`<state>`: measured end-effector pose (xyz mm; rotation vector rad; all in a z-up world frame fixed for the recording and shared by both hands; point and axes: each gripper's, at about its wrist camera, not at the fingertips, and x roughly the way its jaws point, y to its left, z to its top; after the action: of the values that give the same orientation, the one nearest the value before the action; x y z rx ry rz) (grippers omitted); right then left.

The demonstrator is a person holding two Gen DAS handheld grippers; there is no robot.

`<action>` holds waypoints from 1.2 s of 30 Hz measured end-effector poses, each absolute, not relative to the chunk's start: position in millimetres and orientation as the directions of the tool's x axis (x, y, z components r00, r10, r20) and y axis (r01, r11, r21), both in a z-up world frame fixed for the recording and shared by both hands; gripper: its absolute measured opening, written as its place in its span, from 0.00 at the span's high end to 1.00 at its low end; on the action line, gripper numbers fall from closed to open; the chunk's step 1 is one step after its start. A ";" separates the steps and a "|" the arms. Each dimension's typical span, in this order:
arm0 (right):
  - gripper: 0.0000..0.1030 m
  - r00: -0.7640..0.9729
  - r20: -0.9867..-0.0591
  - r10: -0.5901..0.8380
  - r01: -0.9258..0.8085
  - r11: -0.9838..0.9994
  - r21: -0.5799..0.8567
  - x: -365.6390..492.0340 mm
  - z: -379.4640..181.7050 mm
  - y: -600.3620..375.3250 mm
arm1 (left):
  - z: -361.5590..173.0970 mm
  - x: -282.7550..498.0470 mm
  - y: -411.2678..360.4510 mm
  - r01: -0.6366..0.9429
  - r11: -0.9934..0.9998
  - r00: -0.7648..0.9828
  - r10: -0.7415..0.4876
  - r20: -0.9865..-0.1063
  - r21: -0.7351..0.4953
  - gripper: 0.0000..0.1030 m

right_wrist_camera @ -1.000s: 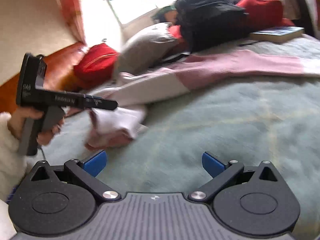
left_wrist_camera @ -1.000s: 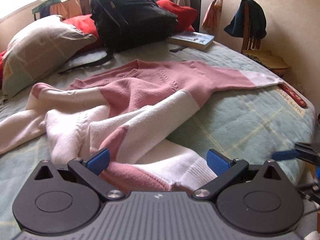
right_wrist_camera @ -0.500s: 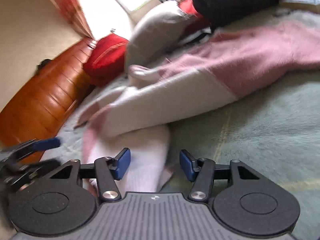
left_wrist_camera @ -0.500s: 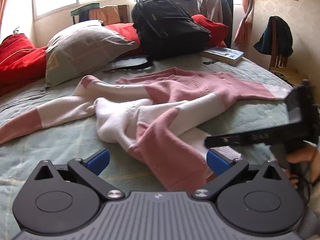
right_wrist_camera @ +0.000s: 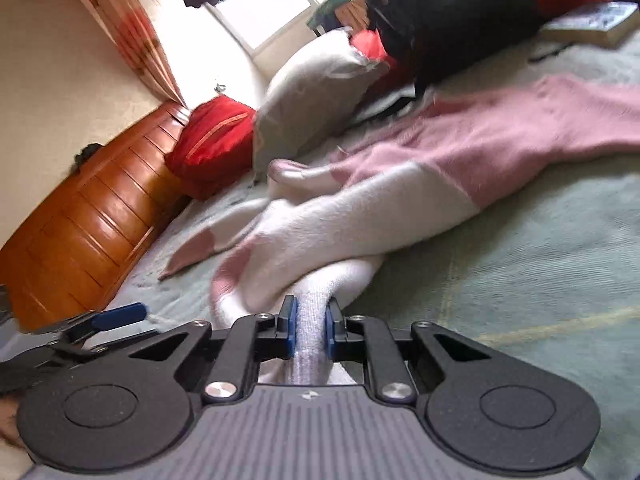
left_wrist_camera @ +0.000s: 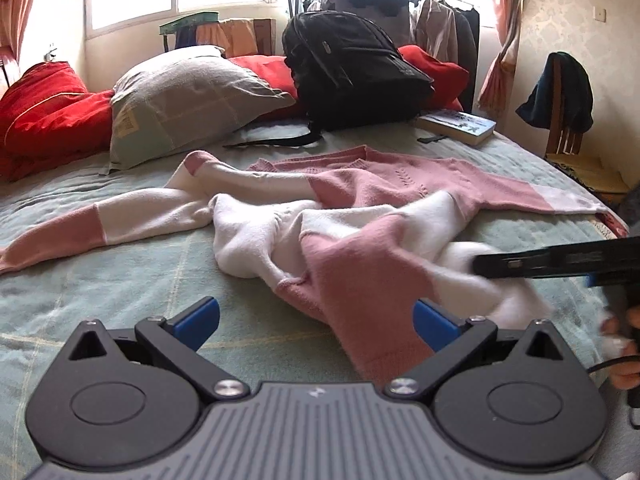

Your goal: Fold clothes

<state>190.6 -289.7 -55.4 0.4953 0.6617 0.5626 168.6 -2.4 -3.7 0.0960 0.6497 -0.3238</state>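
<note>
Right hand-held gripper pinches the sweater; left hand-held gripper gapes wide, empty.

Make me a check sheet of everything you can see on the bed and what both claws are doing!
Surface: green quilted bed cover, wrinkled.
Job's things: pink and white sweater, crumpled, unfolded, sleeves spread.
Clutter: black backpack, book, grey pillow, red cushions.
Claws: left claw open, empty; right claw shut on the sweater's white ribbed edge.
Cables: thin black cable by the hand.
Surroundings: window, clothes rack, wooden chair, wooden headboard.
</note>
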 end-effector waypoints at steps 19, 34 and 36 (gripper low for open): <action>0.87 0.769 -0.518 0.375 -0.182 0.905 0.385 117.5 -30.1 -353.0 | -0.6 136.5 -25.0 0.420 0.907 0.718 -0.343 -0.605 -0.016 0.01; 0.60 0.717 -0.493 0.493 -0.459 0.866 0.199 123.7 -6.9 -269.2 | -23.0 133.5 -6.2 0.383 0.922 0.706 -0.249 -0.663 0.061 0.01; 0.60 0.677 -0.525 0.515 -0.512 0.843 0.167 131.2 -13.0 -240.6 | -26.2 133.2 0.2 0.369 0.926 0.709 -0.224 -0.669 0.081 0.01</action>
<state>131.2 -240.6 -13.0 0.0063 0.5924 0.5773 133.2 0.2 -26.2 0.2154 0.7113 -0.3317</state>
